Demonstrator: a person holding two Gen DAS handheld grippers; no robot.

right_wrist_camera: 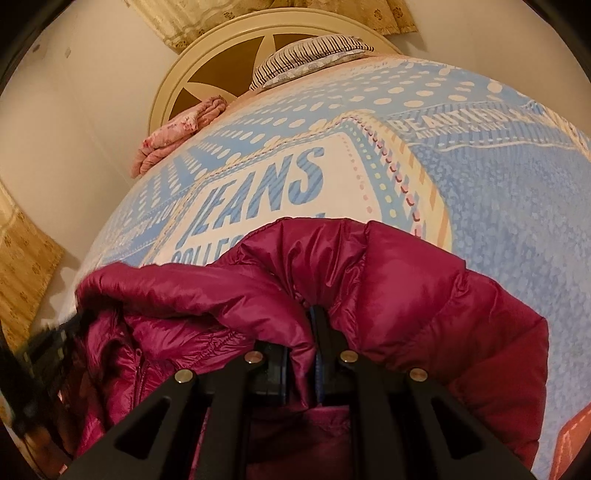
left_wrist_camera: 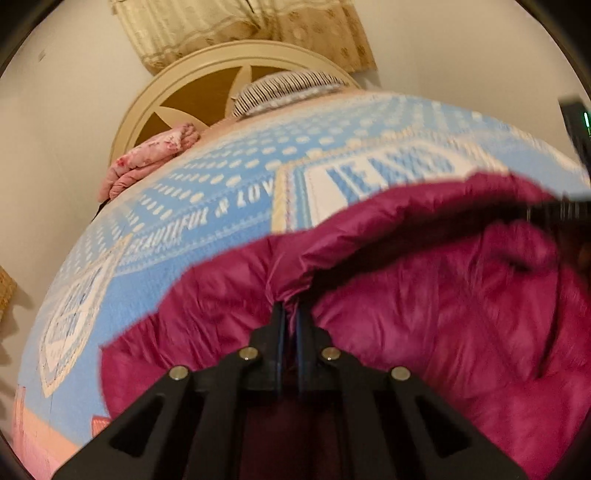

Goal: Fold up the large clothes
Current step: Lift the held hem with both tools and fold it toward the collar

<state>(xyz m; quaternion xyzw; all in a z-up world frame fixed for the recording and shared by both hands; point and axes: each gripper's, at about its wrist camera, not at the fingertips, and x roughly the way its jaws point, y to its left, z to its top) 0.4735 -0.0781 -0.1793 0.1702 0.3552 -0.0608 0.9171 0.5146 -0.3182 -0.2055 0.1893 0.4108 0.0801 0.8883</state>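
Observation:
A magenta puffer jacket (left_wrist_camera: 424, 314) lies on a bed with a blue patterned blanket (left_wrist_camera: 221, 192). My left gripper (left_wrist_camera: 290, 314) is shut on a gathered edge of the jacket, which bunches between its fingers. In the right wrist view the same jacket (right_wrist_camera: 424, 295) drapes over my right gripper (right_wrist_camera: 308, 325), which is shut on a fold of its fabric. The left gripper's black body (right_wrist_camera: 40, 354) shows blurred at the left edge of that view. The right gripper (left_wrist_camera: 561, 210) shows as a dark shape at the right edge of the left wrist view.
A round cream headboard (right_wrist_camera: 229, 48) stands at the far end of the bed, with a striped pillow (right_wrist_camera: 310, 55) and a folded pink quilt (right_wrist_camera: 173, 136) in front of it. Beige curtains (left_wrist_camera: 240, 29) hang behind. The blanket (right_wrist_camera: 498, 192) stretches right of the jacket.

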